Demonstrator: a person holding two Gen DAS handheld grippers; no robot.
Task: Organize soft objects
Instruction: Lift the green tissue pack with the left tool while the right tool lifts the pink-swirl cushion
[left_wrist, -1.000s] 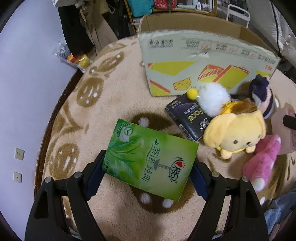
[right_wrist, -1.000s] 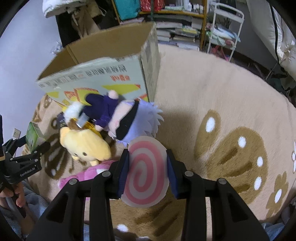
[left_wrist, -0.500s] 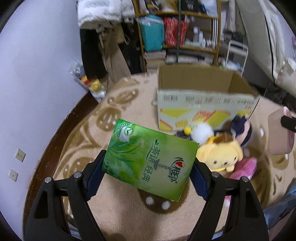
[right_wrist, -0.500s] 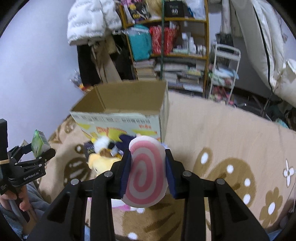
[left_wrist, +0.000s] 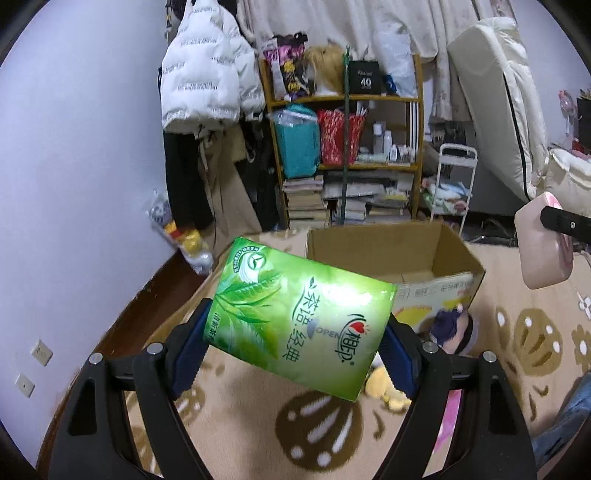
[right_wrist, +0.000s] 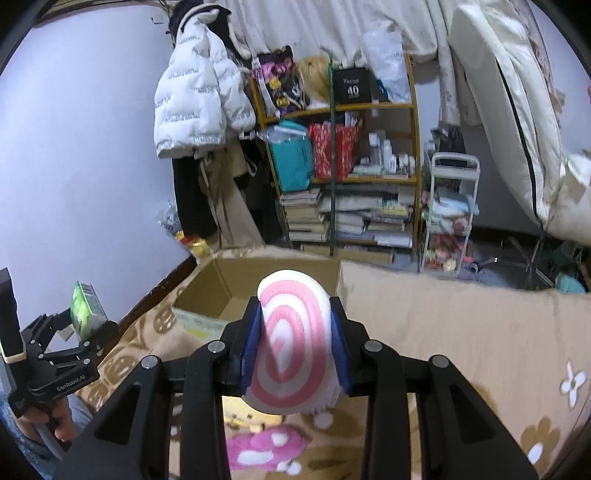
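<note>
My left gripper (left_wrist: 295, 339) is shut on a green tissue pack (left_wrist: 295, 321) and holds it high above the rug, short of the open cardboard box (left_wrist: 391, 254). My right gripper (right_wrist: 293, 347) is shut on a pink-and-white swirl cushion (right_wrist: 291, 343), also lifted, in front of the same box (right_wrist: 236, 288). The cushion shows at the right edge of the left wrist view (left_wrist: 543, 251). The left gripper with the pack shows at the left of the right wrist view (right_wrist: 85, 310). A yellow plush (left_wrist: 384, 384), a dark-haired doll (left_wrist: 454, 325) and a pink plush (right_wrist: 262, 450) lie on the rug.
The beige patterned rug (left_wrist: 317, 435) covers the floor. A cluttered shelf with books (left_wrist: 347, 147), a hanging white jacket (left_wrist: 203, 74) and a small white cart (right_wrist: 450, 218) stand behind the box. A mattress (right_wrist: 517, 110) leans at the right. The wall (left_wrist: 74, 184) is on the left.
Both grippers have risen and tilted up with their loads. The view went from looking down at the rug and plush toys to looking over the box into the room.
</note>
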